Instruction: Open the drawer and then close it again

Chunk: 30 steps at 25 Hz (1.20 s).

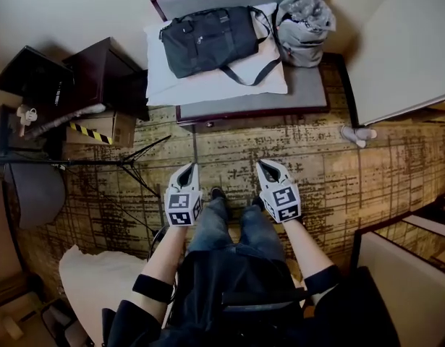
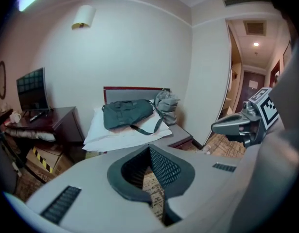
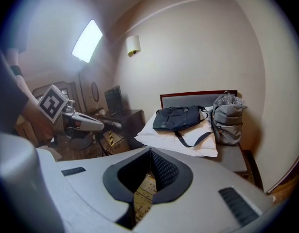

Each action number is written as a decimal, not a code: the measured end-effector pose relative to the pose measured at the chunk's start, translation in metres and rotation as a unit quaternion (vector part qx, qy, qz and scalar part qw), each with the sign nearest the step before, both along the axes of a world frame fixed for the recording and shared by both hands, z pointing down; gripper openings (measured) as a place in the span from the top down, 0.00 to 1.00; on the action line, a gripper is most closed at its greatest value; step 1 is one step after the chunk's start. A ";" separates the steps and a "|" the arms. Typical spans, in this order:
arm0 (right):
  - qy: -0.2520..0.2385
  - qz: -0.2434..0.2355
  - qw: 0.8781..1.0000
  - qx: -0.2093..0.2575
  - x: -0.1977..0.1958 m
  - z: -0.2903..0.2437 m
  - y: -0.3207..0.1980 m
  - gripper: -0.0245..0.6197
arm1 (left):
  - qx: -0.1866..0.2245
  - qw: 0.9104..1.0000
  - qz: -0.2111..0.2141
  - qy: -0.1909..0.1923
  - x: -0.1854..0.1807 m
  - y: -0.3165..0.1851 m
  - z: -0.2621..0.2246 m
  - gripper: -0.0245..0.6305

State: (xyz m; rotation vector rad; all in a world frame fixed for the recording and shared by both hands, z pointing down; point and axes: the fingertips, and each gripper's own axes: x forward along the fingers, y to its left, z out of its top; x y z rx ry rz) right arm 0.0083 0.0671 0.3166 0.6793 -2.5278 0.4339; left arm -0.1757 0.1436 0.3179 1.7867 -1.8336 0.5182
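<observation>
The drawer (image 1: 229,118) seems to sit shut in the front face of the low dark-wood bench with a grey padded top (image 1: 309,92), its small knob (image 1: 210,124) (barely visible) facing the person. Its front runs left to right across the head view, so it should pull straight toward the feet. The left gripper (image 1: 189,167) and right gripper (image 1: 265,165) hang closed and empty, well short of it. Best to part one gripper's jaws first, come in low, and clamp the knob squarely.
</observation>
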 end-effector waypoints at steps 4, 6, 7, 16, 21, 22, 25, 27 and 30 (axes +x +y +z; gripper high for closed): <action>-0.002 -0.003 1.000 -0.008 -0.006 0.023 0.003 0.96 | -0.017 1.000 -0.004 -0.009 -0.001 -0.003 0.025 0.96; -0.002 0.009 1.000 -0.012 -0.007 0.032 0.005 0.96 | -0.029 1.000 0.007 -0.009 -0.001 -0.005 0.040 0.96; -0.003 0.018 1.000 -0.013 -0.008 0.036 0.005 0.96 | -0.033 0.999 0.013 -0.004 0.000 -0.008 0.047 0.96; -0.021 0.093 0.995 -0.013 -0.061 0.103 0.003 0.96 | -0.042 0.989 -0.019 0.139 -0.035 -0.039 0.144 0.92; -0.018 0.106 0.994 -0.027 -0.097 0.176 0.001 0.96 | -0.032 0.967 -0.086 0.236 -0.055 -0.062 0.217 0.85; -0.018 0.106 0.994 -0.030 -0.104 0.191 -0.002 0.96 | -0.033 0.962 -0.095 0.255 -0.055 -0.066 0.235 0.84; -0.017 0.102 0.994 -0.031 -0.121 0.232 -0.013 0.96 | -0.030 0.943 -0.125 0.306 -0.061 -0.081 0.288 0.82; -0.018 0.096 0.995 -0.029 -0.132 0.258 -0.019 0.96 | -0.027 0.929 -0.144 0.339 -0.069 -0.089 0.322 0.78; -0.018 0.092 0.995 -0.021 -0.145 0.295 -0.033 0.96 | -0.016 0.909 -0.165 0.381 -0.084 -0.105 0.372 0.75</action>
